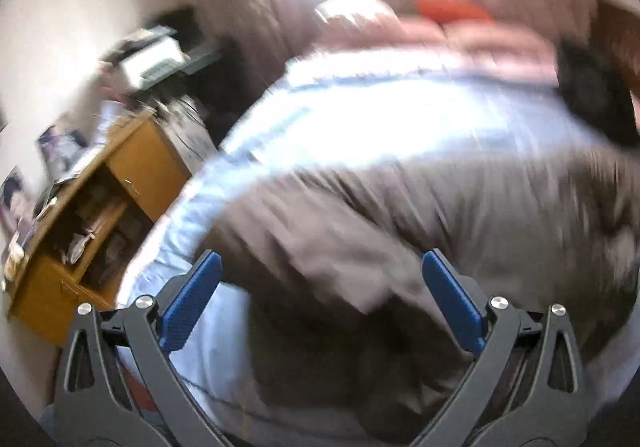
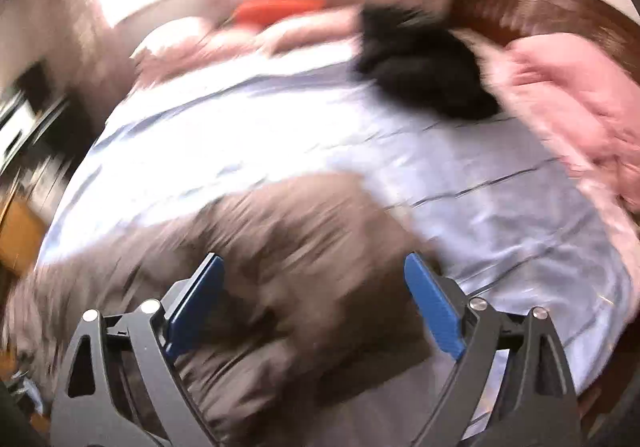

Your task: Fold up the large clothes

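Observation:
A large grey-brown garment [image 1: 420, 231] lies crumpled on a pale blue bed sheet [image 1: 380, 119]. It also shows in the right wrist view [image 2: 288, 247] on the same sheet [image 2: 500, 183]. My left gripper [image 1: 320, 271] is open, its blue pads wide apart over the garment's near part. My right gripper [image 2: 314, 271] is open too, above the garment's right part. Neither holds cloth. Both views are blurred by motion.
A black garment [image 2: 420, 63] lies at the far right of the bed, by pink bedding [image 2: 572, 107] and a red item [image 2: 276, 9]. A wooden headboard [image 2: 540, 3] is behind. A wooden cabinet [image 1: 100, 207] and a printer [image 1: 152, 59] stand left of the bed.

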Available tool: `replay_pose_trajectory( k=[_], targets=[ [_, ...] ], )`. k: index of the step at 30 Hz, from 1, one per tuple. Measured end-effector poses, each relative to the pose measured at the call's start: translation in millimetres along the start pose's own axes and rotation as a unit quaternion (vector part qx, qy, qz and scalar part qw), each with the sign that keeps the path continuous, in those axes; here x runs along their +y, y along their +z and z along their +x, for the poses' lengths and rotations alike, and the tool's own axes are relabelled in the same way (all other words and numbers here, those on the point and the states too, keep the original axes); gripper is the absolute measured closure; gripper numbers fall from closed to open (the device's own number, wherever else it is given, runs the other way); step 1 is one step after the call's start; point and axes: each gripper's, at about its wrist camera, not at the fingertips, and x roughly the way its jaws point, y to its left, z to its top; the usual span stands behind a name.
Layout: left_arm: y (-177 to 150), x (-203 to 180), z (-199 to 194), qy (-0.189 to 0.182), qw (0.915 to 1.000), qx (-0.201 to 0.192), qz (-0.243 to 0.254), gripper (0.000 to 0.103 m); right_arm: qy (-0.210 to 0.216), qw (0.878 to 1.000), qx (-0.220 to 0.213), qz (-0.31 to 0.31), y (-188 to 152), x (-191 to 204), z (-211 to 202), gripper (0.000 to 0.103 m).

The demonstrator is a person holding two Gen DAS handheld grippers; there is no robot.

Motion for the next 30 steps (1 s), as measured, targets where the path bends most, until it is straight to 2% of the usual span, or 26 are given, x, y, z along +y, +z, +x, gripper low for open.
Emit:
replay_pose_trajectory(
  k=[2, 3, 4, 5, 7, 9, 10, 11, 12, 13, 14, 15, 17, 19, 22, 24, 26, 28, 30],
  targets=[
    [14, 15, -9, -0.013, 0.9981, -0.04, -0.045, 0.002, 0.046, 0.997, 0.028, 0.046, 0, -13, 11, 0.037],
    [22, 18, -7, -0.016, 0.9975, -0.043, -0.054, 0.002, 0.066, 0.995, 0.047, 0.061, 0, -15, 21, 0.039],
    [30, 17, 1, -0.015, 0.998, -0.035, -0.051, 0.002, 0.075, 0.993, 0.068, 0.058, -3, -11, 32, 0.047],
    [41, 11, 17, -0.016, 0.9991, -0.011, -0.038, 0.002, 0.064, 0.994, 0.081, 0.044, -5, -4, 40, 0.055],
    [45, 5, 47, 0.008, 0.9993, 0.031, -0.02, 0.002, 0.019, 0.996, 0.091, 0.019, -5, 0, 56, 0.056],
    [32, 11, 83, 0.036, 0.9945, 0.095, -0.025, 0.002, -0.011, 0.994, 0.107, 0.022, -15, 0, 70, 0.056],
    [20, 15, 100, 0.042, 0.9894, 0.135, -0.035, 0.002, -0.011, 0.994, 0.107, 0.022, -15, 0, 70, 0.058],
    [2, 24, 130, 0.036, 0.9768, 0.203, -0.056, 0.002, -0.023, 0.991, 0.127, 0.037, -17, -6, 81, 0.058],
    [-10, 28, 145, 0.017, 0.9679, 0.239, -0.075, 0.002, -0.02, 0.985, 0.158, 0.073, -24, -20, 94, 0.058],
    [-18, 31, 157, -0.004, 0.9596, 0.264, -0.097, 0.002, -0.02, 0.985, 0.158, 0.073, -24, -20, 94, 0.058],
    [-20, 30, 159, -0.003, 0.9586, 0.268, -0.096, 0.002, -0.01, 0.98, 0.173, 0.093, -28, -26, 100, 0.058],
    [-18, 25, 159, 0.008, 0.9609, 0.266, -0.076, 0.002, -0.006, 0.976, 0.187, 0.107, -31, -28, 105, 0.058],
    [-15, 16, 158, 0.025, 0.9634, 0.263, -0.047, 0.002, -0.017, 0.976, 0.195, 0.098, -28, -26, 106, 0.058],
    [-13, 19, 157, 0.022, 0.9626, 0.263, -0.063, 0.002, -0.03, 0.978, 0.19, 0.082, -29, -19, 103, 0.058],
    [-2, 34, 121, 0.014, 0.9724, 0.21, -0.1, 0.005, -0.016, 0.986, 0.148, 0.07, -24, -8, 75, 0.058],
    [14, 38, 82, -0.035, 0.9827, 0.139, -0.117, 0.004, 0.029, 0.992, 0.112, 0.048, -21, 8, 45, 0.058],
    [22, 29, 42, -0.103, 0.9855, 0.081, -0.107, 0.004, 0.094, 0.992, 0.082, -0.007, -23, 38, 9, 0.058],
    [23, 8, 14, -0.185, 0.9789, 0.057, -0.067, 0.004, 0.136, 0.985, 0.075, -0.071, -32, 67, -10, 0.058],
    [14, -14, 0, -0.225, 0.9723, 0.053, -0.029, 0.004, 0.149, 0.977, 0.085, -0.127, -52, 92, -14, 0.058]
  ],
)
